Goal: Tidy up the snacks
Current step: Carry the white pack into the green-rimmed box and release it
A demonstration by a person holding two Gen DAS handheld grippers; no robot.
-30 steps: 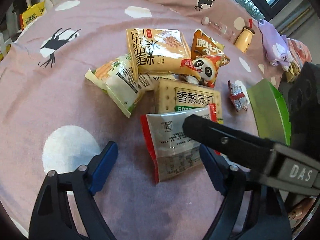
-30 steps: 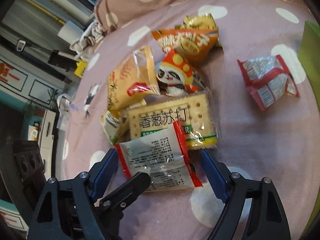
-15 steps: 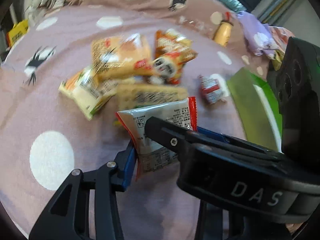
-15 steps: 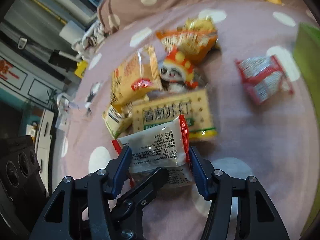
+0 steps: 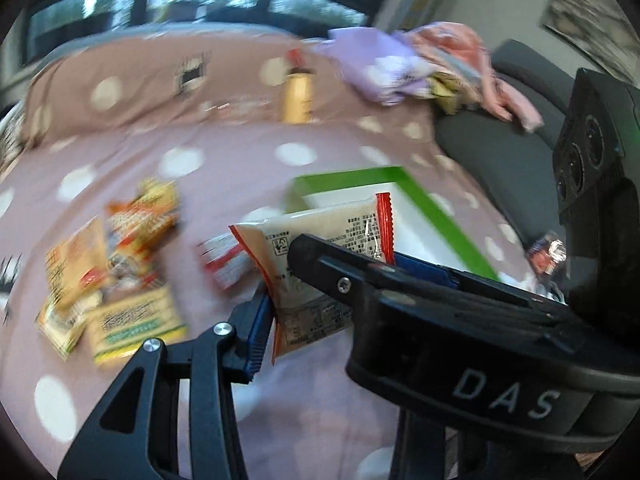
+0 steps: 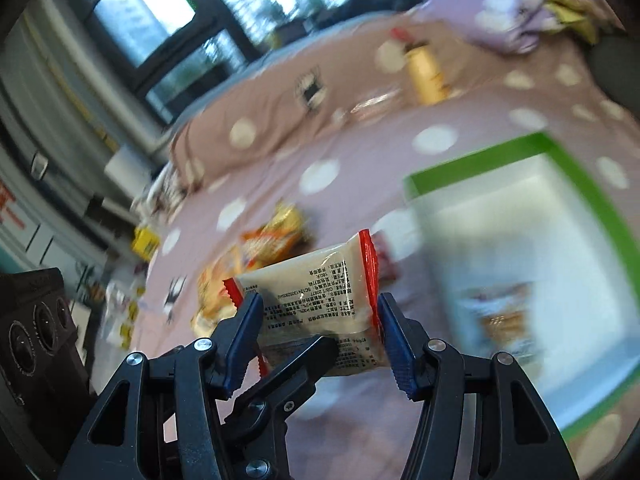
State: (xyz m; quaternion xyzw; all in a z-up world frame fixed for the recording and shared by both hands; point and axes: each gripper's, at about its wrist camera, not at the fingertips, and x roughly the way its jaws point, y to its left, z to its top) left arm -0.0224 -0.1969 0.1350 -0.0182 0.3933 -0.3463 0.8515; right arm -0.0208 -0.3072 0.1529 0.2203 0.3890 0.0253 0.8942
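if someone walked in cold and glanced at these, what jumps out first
A pale snack packet with red ends is clamped by both grippers at once: the right gripper squeezes its ends while the left gripper pinches it from the other side, holding it above the pink dotted bedspread. Just right of it gapes a green-rimmed box with a white inside. A blurred heap of other snack packs lies on the bedspread to the left.

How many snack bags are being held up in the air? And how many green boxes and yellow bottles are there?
Snack bag held up: 1
Green box: 1
Yellow bottle: 1
Total: 3
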